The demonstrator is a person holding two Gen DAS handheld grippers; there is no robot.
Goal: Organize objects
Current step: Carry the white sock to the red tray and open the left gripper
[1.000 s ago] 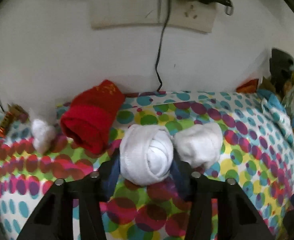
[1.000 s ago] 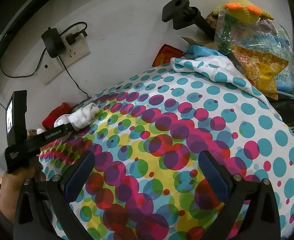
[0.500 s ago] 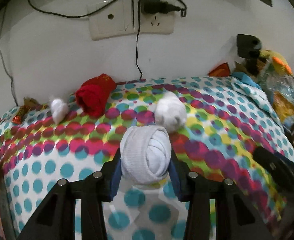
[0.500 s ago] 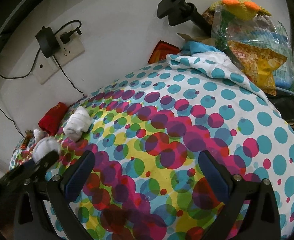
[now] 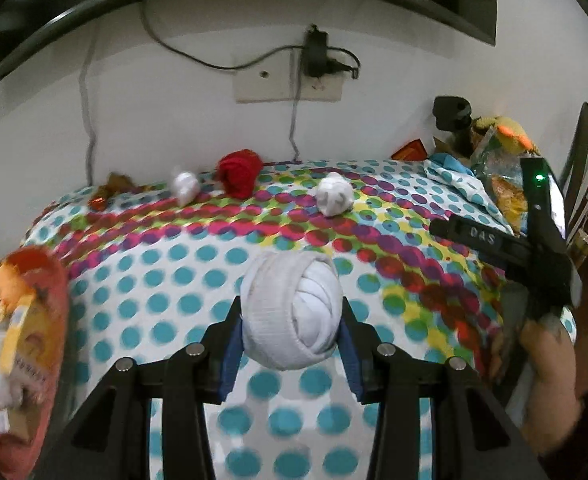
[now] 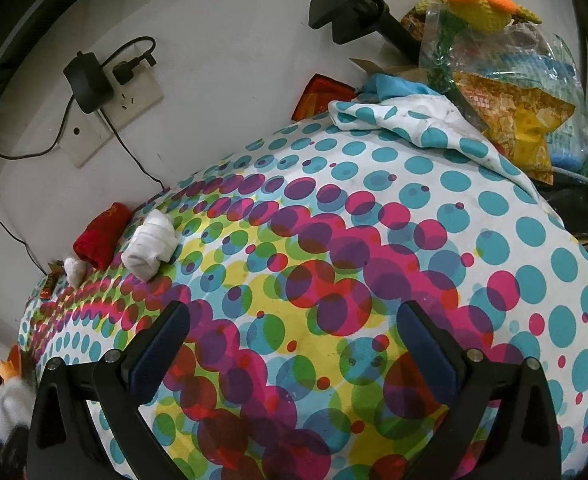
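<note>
Four rolled sock bundles are in play. One, a white rolled sock (image 5: 290,310), sits clenched between the jaws of the left gripper (image 5: 290,334), the blue pads pressing its two sides so the roll cannot unwind; it is lifted clear of the polka-dot cloth (image 5: 166,280) that covers the counter. The squeeze across the middle looks chosen to keep the bundle tight while it is carried.

The other three lie near the wall, toward 12 o'clock in the left wrist view: a second white rolled sock (image 5: 335,199), a red rolled sock (image 5: 239,172) at about 11 o'clock of it, and a small white bundle (image 5: 185,186) further left. They stand close together along the back edge, probably gathered there as the pile to be sorted.

At 9 o'clock a reddish container (image 5: 50,280) holds snack packets and soft things; it may be where the carried sock is headed, though that is only a guess.

The right gripper (image 6: 294,344) hangs over bare cloth with its jaws spread wide and nothing between them, probably waiting its turn.
</note>
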